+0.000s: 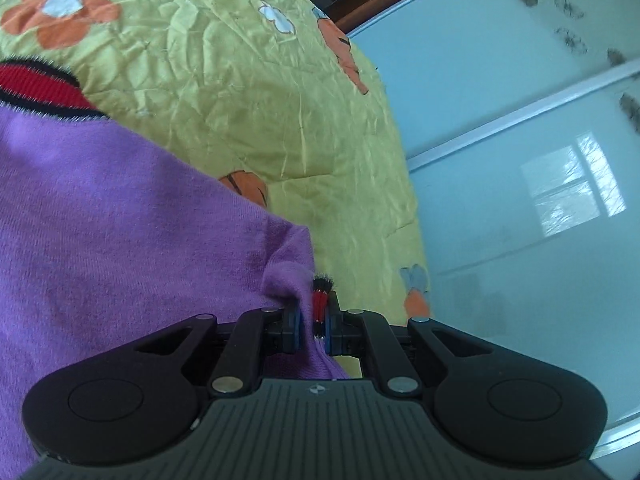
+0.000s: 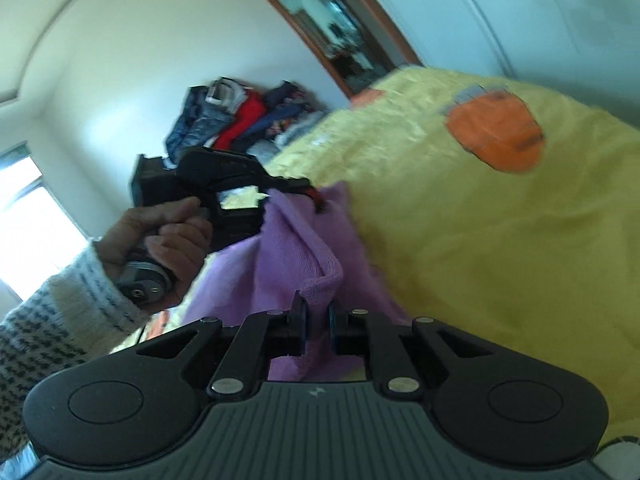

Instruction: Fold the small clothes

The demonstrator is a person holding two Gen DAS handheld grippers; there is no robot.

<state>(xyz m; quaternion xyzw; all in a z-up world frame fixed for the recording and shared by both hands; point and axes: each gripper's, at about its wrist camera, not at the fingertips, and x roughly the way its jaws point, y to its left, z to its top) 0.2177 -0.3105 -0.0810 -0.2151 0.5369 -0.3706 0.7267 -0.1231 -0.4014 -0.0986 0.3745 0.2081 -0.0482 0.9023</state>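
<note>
over the yellow quilt [image 1: 248,92], my left tongs [image 1: 312,330] pinch the purple sweater [image 1: 120,220] at its red-trimmed corner; my right tongs [image 2: 318,322] pinch a folded edge of it, cloth lifted.

Counted: one purple garment [image 1: 120,220], two tongs, left [image 1: 313,326] and right [image 2: 318,326], one yellow bedspread [image 1: 240,80], one clothes heap [image 2: 248,120] in the background.

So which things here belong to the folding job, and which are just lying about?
In the job:
- purple sweater with red and black trim
- left gripper, jaws shut on a trimmed corner
- right gripper, jaws shut on a folded edge
- yellow flowered bedspread, the work surface

Lying about:
- heap of clothes against the wall
- wooden-framed doorway
</note>
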